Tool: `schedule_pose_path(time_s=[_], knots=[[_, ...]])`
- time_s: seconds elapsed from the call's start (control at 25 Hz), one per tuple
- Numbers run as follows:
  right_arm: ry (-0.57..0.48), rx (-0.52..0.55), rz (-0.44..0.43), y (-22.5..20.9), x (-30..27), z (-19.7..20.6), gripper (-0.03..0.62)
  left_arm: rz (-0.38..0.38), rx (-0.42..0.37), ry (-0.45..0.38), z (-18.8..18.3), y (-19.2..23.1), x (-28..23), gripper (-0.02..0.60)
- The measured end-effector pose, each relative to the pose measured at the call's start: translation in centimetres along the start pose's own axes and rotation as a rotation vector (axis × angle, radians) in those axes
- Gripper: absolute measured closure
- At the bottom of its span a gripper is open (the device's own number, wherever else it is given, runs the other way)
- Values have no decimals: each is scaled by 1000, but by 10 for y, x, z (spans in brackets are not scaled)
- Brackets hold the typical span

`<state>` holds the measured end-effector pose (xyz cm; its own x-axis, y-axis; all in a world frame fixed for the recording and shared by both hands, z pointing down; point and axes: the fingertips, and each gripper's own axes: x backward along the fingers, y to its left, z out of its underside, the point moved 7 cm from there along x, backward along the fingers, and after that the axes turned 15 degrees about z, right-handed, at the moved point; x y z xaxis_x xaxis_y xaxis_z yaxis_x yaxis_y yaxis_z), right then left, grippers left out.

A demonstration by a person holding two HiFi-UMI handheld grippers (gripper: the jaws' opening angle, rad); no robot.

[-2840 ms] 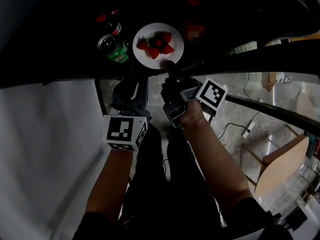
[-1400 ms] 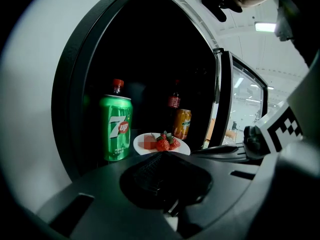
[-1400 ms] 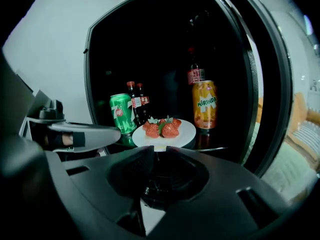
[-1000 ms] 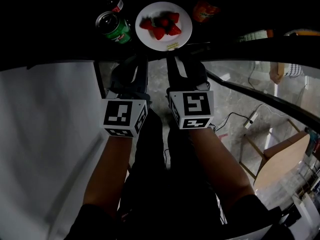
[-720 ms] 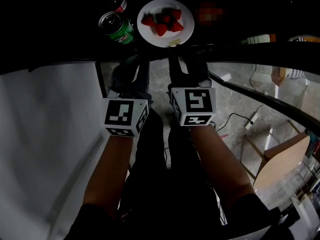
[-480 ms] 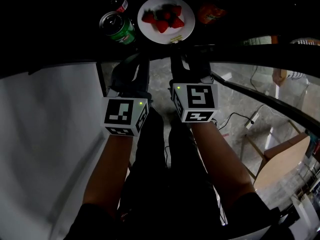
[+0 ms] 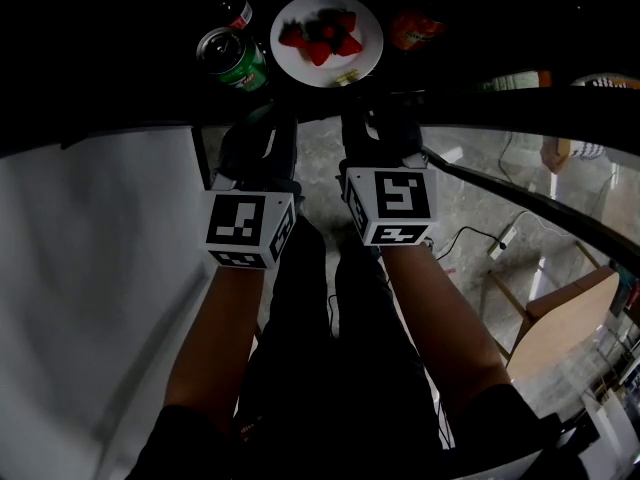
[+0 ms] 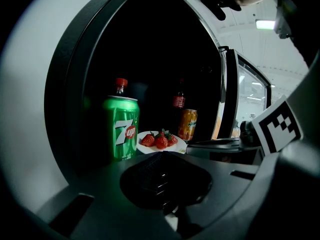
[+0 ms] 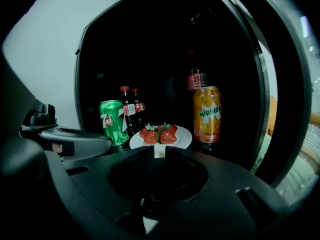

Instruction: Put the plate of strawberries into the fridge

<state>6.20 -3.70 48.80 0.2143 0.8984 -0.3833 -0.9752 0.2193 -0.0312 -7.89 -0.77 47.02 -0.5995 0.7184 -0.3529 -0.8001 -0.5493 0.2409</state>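
Fridge, open: the plate of strawberries is set inside, between green can and orange can. Left gripper is closed, empty; right gripper is held narrowly parted, apparently clear of the rim. A can may be toppled if the rim is snagged.

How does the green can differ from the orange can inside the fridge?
The green can shows a 7up print; the orange can a Mirinda print. In the right gripper view the green can stands left of the plate, the orange can right of it. Both stand upright.
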Motion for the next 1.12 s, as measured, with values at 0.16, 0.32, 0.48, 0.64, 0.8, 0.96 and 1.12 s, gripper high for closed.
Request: schedule_pose_path(time_s=[0.16, 0.32, 0.48, 0.64, 0.8, 0.96, 1.12], knots=[[-19, -1, 8, -6, 6, -7, 525, 5, -8, -5, -5, -4, -1, 577], [-31, 5, 4, -9, 12, -15, 525, 6, -16, -12, -12, -10, 1, 577], [-48, 11, 1, -13, 22, -27, 525, 8, -30, -21, -23, -16, 4, 577], [-66, 18, -2, -16, 33, -43, 526, 9, -45, -38, -38, -23, 8, 577], [-78, 26, -5, -18, 43, -55, 534, 5, -59, -45, -51, -27, 11, 577], [-86, 28, -6, -20, 49, -62, 559, -6, -64, -45, -56, -29, 13, 577], [-88, 35, -1, -23, 50, -61, 559, -13, -60, -44, -52, -27, 14, 577]])
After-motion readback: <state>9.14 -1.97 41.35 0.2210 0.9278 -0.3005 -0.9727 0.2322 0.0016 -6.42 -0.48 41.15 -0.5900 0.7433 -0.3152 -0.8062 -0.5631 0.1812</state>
